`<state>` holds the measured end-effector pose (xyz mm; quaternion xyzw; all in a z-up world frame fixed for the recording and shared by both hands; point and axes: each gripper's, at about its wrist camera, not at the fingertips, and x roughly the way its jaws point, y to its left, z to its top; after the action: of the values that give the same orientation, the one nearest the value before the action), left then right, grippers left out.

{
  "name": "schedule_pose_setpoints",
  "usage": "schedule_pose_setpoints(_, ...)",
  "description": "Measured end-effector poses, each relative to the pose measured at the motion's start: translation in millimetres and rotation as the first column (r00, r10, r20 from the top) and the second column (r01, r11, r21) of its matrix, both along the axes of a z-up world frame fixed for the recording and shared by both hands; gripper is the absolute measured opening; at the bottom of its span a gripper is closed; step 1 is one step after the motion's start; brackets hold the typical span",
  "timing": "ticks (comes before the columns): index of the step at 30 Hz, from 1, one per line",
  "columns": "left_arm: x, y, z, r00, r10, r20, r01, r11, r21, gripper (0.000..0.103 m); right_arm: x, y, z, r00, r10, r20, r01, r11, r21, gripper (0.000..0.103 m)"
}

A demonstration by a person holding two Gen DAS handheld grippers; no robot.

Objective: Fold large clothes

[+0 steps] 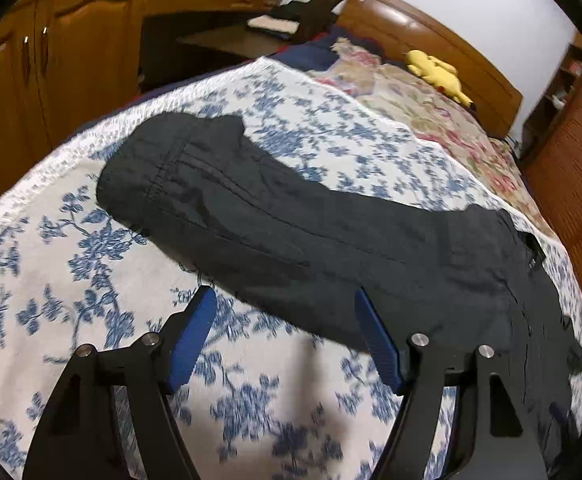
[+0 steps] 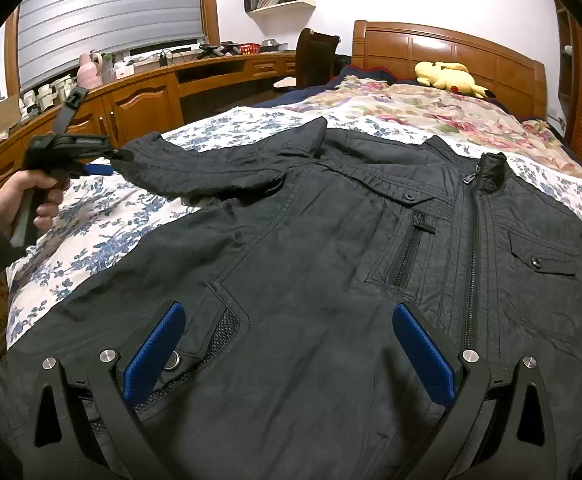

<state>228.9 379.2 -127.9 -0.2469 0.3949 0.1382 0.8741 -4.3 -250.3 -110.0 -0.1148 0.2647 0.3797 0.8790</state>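
Note:
A black zip-up jacket [image 2: 331, 240] lies front up and spread on the bed. Its left sleeve [image 1: 291, 216] stretches out across the blue floral sheet [image 1: 71, 264]. My left gripper [image 1: 287, 320] is open and empty, hovering just in front of the sleeve's lower edge; it also shows in the right wrist view [image 2: 103, 164], near the sleeve's cuff. My right gripper [image 2: 291, 340] is open and empty above the jacket's lower front, near a mesh pocket [image 2: 219, 332]. The zipper [image 2: 475, 232] is closed up to the collar.
A yellow plush toy [image 2: 447, 74] lies by the wooden headboard [image 2: 451, 48]. A floral quilt [image 2: 411, 108] covers the bed's head end. Wooden cabinets and a desk [image 2: 139, 96] run along the left. A chair [image 2: 315, 56] stands by the desk.

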Motion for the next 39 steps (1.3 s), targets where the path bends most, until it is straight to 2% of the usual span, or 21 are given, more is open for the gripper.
schedule_pose_setpoints(4, 9, 12, -15, 0.999, 0.026, -0.025, -0.029, 0.992, -0.127, 0.073, 2, 3, -2, 1.0, 0.002, -0.009, -0.002, 1.0, -0.009, 0.103)
schedule_pose_setpoints(5, 11, 14, -18, 0.999, 0.032, -0.034, -0.036, 0.99, -0.137, 0.073, 3, 4, -2, 1.0, 0.003, -0.012, -0.003, 1.0, -0.01, 0.103)
schedule_pose_setpoints(10, 21, 15, -25, 0.998, 0.045, -0.049, -0.051, 0.989, -0.135, 0.056, 2, 5, -2, 1.0, 0.004, -0.007, -0.004, 1.0, -0.01, 0.103)
schedule_pose_setpoints(13, 28, 15, -24, 0.997, 0.049, -0.052, -0.055, 0.991, -0.121, 0.033, 2, 5, -3, 1.0, 0.004, -0.008, -0.004, 1.0, -0.007, 0.103)
schedule_pose_setpoints(14, 31, 16, -24, 0.998, 0.042, -0.043, -0.047, 0.99, -0.13, 0.019, 2, 6, -3, 1.0, 0.004, -0.009, -0.004, 1.0, -0.007, 0.103)
schedule_pose_setpoints(17, 39, 11, -16, 0.999, 0.027, -0.018, -0.029, 0.991, -0.129, 0.009, 2, 6, -3, 1.0, 0.005, -0.01, -0.006, 1.0, -0.006, 0.103)
schedule_pose_setpoints(22, 44, -23, 36, 0.999, -0.027, 0.043, 0.027, 0.999, -0.018, 0.005, 1, 4, -2, 1.0, 0.003, -0.008, -0.003, 1.0, 0.001, 0.103)
schedule_pose_setpoints(27, 42, -81, 98, 0.985, -0.134, 0.109, 0.127, 0.99, 0.067, 0.005, -1, -8, 5, 1.0, -0.013, -0.015, 0.014, 0.999, 0.036, 0.103)
schedule_pose_setpoints(33, 34, -173, 159, 0.942, -0.297, 0.156, 0.272, 0.948, 0.164, 0.005, -16, -43, 25, 0.996, -0.067, 0.053, 0.065, 0.997, 0.05, 0.103)
schedule_pose_setpoints(39, 16, -259, 182, 0.893, -0.42, 0.16, 0.374, 0.892, 0.254, 0.005, -24, -86, 39, 0.988, -0.135, 0.073, 0.127, 0.986, 0.103, 0.103)
